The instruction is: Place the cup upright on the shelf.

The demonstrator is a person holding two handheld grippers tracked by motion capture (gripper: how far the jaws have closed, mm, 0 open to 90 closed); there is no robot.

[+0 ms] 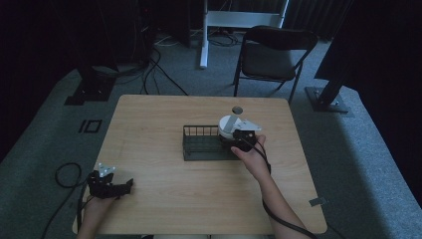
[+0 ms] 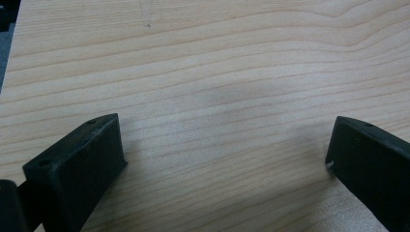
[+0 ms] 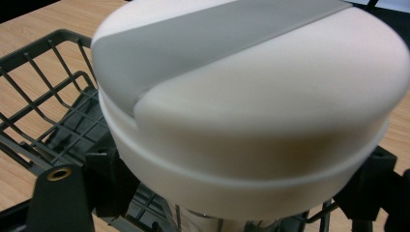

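Note:
A white round container [image 3: 251,111] with a grey stripe across its top sits between the jaws of my right gripper [image 3: 232,193], which is shut on its lower rim. In the high view this container [image 1: 228,125] is at the right end of a black wire basket [image 1: 199,147] in the middle of the table, with the right gripper [image 1: 238,137] right beside it. The basket's wires [image 3: 43,111] lie below and to the left of the container. My left gripper [image 1: 124,188] rests near the table's front left corner. Its jaws stand wide apart over bare wood, so the left gripper [image 2: 225,159] is open.
A small dark round disc [image 1: 237,109] lies on the wooden table [image 1: 159,199] just behind the basket. Beyond the table's far edge stand a folding chair [image 1: 273,50] and dark stand bases [image 1: 89,92]. A cable [image 1: 64,174] loops on the floor at the left.

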